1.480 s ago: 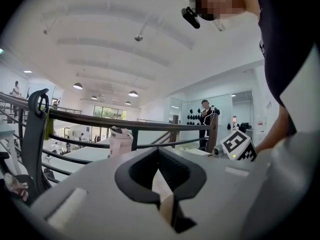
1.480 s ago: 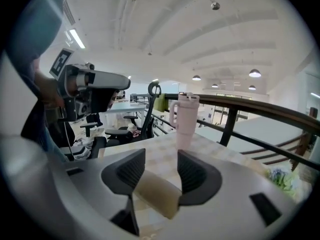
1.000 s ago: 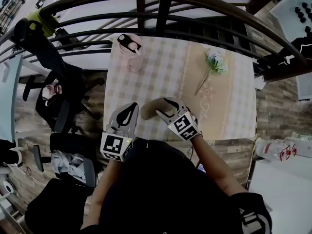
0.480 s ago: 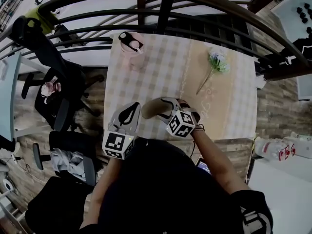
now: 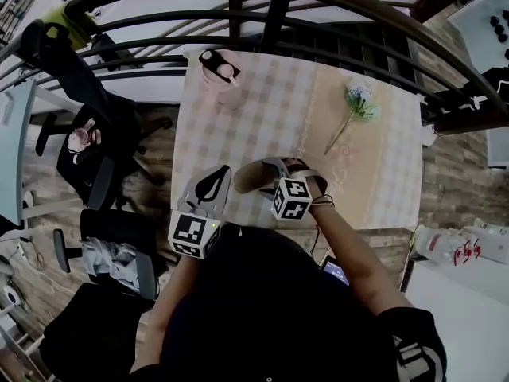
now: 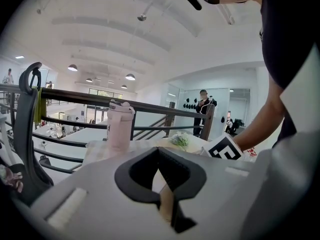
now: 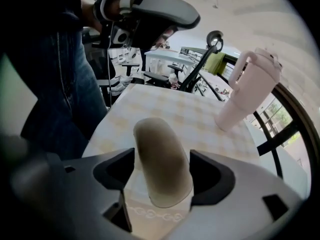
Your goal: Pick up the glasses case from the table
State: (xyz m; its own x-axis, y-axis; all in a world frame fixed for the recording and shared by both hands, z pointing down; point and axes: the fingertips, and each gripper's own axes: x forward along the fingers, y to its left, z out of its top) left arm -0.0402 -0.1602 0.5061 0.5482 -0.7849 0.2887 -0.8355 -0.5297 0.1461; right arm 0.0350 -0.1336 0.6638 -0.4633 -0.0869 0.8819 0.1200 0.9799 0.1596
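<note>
The beige-brown glasses case (image 5: 246, 178) lies on the checked tablecloth (image 5: 270, 118) near the front edge. My right gripper (image 5: 267, 180) points steeply down over its right end. In the right gripper view the case (image 7: 161, 149) lies lengthwise between the two jaws of the right gripper (image 7: 162, 160). The jaws have just been opening and stand wide on either side of it, not pressing. My left gripper (image 5: 220, 171) hovers just left of the case at the table's front edge, tips together and empty. In its own view the left gripper (image 6: 160, 151) looks level across the table.
A pink lidded bottle (image 5: 219, 74) stands at the table's far left corner. A flower sprig (image 5: 354, 106) lies at the far right. A dark railing (image 5: 262, 6) curves behind the table. Office chairs (image 5: 103, 189) stand on the floor to the left.
The right gripper has rolled and sunk over the case, its marker cube turning toward the camera, and its jaws have spread wider. The left gripper has stayed put.
</note>
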